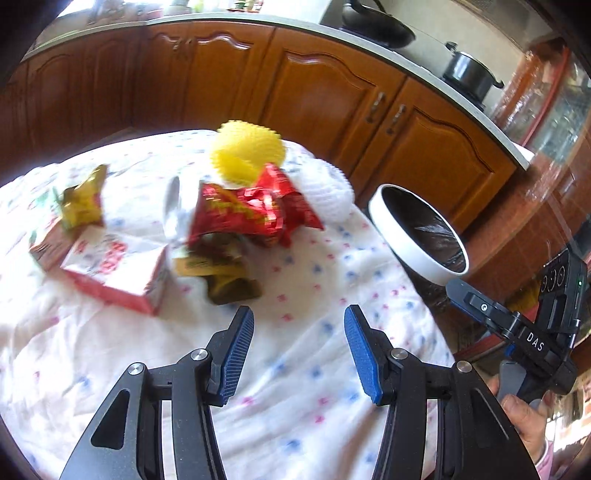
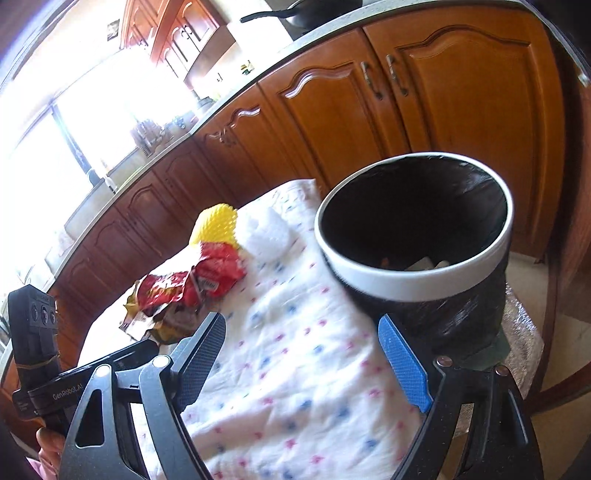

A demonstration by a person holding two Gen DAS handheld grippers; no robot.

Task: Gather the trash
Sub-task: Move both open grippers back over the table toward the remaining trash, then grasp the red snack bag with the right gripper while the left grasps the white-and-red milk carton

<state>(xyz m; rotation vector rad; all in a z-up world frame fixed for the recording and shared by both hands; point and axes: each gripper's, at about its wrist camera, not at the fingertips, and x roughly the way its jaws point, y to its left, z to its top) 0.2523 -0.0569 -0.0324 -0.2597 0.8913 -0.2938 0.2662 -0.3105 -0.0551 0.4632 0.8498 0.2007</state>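
Trash lies on a table with a white dotted cloth [image 1: 314,369]: a red crumpled snack bag [image 1: 255,214], a gold wrapper [image 1: 83,199], a red-and-white carton [image 1: 118,266], brown-yellow wrappers [image 1: 225,277], a yellow foam net [image 1: 245,151] and a white foam net [image 1: 325,192]. A white-rimmed bin with a black liner [image 2: 413,236] stands at the table's right edge, with some scraps inside. My left gripper [image 1: 299,325] is open and empty, hovering over the cloth short of the pile. My right gripper [image 2: 303,339] is open and empty beside the bin.
Brown kitchen cabinets [image 1: 314,96] run behind the table under a light counter with a pan [image 1: 373,26] and a black pot [image 1: 469,72]. The right gripper's body [image 1: 532,332] shows at the right of the left wrist view. The red bag [image 2: 199,280] also shows in the right wrist view.
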